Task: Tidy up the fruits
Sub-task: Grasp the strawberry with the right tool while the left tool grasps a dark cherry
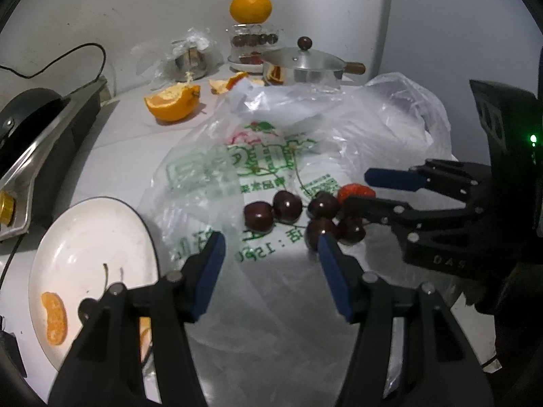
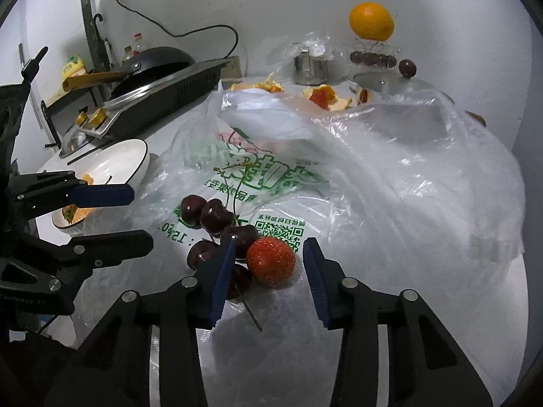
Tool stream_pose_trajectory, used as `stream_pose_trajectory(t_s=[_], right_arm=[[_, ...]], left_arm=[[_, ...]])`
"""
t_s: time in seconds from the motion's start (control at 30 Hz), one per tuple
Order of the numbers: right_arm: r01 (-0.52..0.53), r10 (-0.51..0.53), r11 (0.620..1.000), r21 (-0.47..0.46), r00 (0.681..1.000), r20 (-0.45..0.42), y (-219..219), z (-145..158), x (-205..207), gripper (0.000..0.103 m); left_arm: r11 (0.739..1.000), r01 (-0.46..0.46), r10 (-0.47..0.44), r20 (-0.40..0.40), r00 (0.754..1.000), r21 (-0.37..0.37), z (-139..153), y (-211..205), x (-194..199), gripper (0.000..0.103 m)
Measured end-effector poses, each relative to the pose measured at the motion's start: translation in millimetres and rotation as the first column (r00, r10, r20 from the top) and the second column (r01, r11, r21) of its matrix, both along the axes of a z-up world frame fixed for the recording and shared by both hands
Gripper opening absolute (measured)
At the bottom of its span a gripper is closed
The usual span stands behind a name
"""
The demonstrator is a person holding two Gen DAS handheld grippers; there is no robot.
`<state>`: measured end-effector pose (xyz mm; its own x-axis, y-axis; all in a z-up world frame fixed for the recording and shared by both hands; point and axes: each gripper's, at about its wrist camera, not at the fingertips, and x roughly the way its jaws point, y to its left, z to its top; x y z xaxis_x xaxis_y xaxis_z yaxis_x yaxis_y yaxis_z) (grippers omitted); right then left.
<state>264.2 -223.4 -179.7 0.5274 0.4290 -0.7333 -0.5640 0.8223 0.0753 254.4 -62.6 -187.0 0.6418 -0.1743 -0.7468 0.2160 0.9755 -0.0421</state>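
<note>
Several dark cherries [image 1: 288, 206] [image 2: 217, 217] and a red strawberry [image 2: 270, 260] [image 1: 356, 191] lie on a printed plastic bag [image 1: 258, 162] [image 2: 373, 176]. My left gripper [image 1: 271, 247] is open, just short of the cherries, nothing between its fingers. My right gripper [image 2: 268, 254] is open with the strawberry between its fingers, not clamped; it shows from the side in the left wrist view [image 1: 359, 188]. My left gripper shows at the left of the right wrist view [image 2: 135, 213]. A white plate [image 1: 68, 247] [image 2: 135, 156] at the left holds an orange segment [image 1: 54, 318] and cherry stems.
At the back stand a small lidded pot [image 1: 302, 68], a glass cup of cherries with a whole orange [image 1: 250, 6] [image 2: 371, 22] on top, a steel cup in plastic [image 1: 190, 61], and orange peels [image 1: 173, 101]. A stove with a black pan [image 2: 152, 64] is at the left.
</note>
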Motion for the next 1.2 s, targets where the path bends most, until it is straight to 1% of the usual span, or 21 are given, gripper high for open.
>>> stream_pose_trajectory(t_s=[0.03,0.1,0.13,0.2,0.27,0.37,0.43,0.63,0.83,0.93,1.0,1.1,1.17,1.2], right_arm=[[0.000,0.000,1.000,0.001,1.000,-0.005,0.4,-1.0,1.6,0.044],[0.000,0.000,1.000,0.005,1.000,-0.015,0.0,-3.0,3.7,0.044],[0.000,0.000,1.000,0.012,1.000,-0.022,-0.7,-3.2,5.4,0.044],[0.000,0.001,1.000,0.027,0.999,-0.041,-2.3,-4.2,8.2,0.044],[-0.003,0.006,0.999,0.046,0.998,-0.065,-3.5,-5.3,11.6,0.037],[0.001,0.005,0.998,0.068,0.996,-0.091,-8.3,-7.0,16.3,0.033],[0.001,0.007,0.997,0.082,0.995,-0.101,-10.8,-7.2,17.8,0.033],[0.005,0.003,0.995,0.103,0.997,-0.076,-18.1,-1.3,11.9,0.032],[0.024,-0.016,0.993,0.117,0.998,-0.067,-29.9,1.1,13.3,0.032],[0.026,-0.018,0.992,0.127,0.998,-0.063,-33.3,2.3,12.4,0.032],[0.029,-0.021,0.991,0.130,0.998,-0.060,-34.0,3.0,12.1,0.032],[0.034,-0.027,0.991,0.133,0.998,-0.055,-35.9,4.6,10.7,0.032],[0.038,-0.031,0.990,0.133,0.998,-0.051,-37.4,5.6,9.9,0.032],[0.039,-0.033,0.990,0.133,0.998,-0.050,-38.0,6.1,9.6,0.032]], left_arm=[[1.000,0.001,-0.001,-0.002,1.000,-0.001,-0.8,-1.1,1.1,0.060],[1.000,0.005,-0.005,-0.009,1.000,-0.007,-2.6,-4.1,3.5,0.069],[1.000,0.006,-0.006,-0.011,1.000,-0.010,-3.0,-4.9,4.3,0.070],[1.000,0.012,-0.013,-0.017,1.000,-0.010,-4.7,-9.1,7.0,0.070],[1.000,0.017,-0.017,-0.023,1.000,-0.007,-5.9,-13.0,8.5,0.070],[1.000,0.027,-0.027,-0.038,0.999,0.002,-9.2,-18.9,12.0,0.070],[0.999,0.037,-0.036,-0.044,0.998,0.012,-11.3,-23.2,13.4,0.070],[0.995,0.081,-0.078,-0.053,0.996,0.053,-19.3,-37.8,16.3,0.070],[0.979,0.159,-0.154,-0.048,0.987,0.125,-26.6,-52.5,18.9,0.070],[0.968,0.194,-0.188,-0.052,0.981,0.157,-28.6,-56.8,19.6,0.067],[0.962,0.215,-0.206,-0.066,0.976,0.166,-30.7,-58.0,21.4,0.054],[0.952,0.246,-0.236,-0.073,0.969,0.180,-31.7,-60.0,22.8,0.046],[0.950,0.256,-0.247,-0.075,0.966,0.177,-31.9,-59.7,23.7,0.044],[0.949,0.262,-0.253,-0.074,0.965,0.177,-32.0,-59.9,23.2,0.041]])
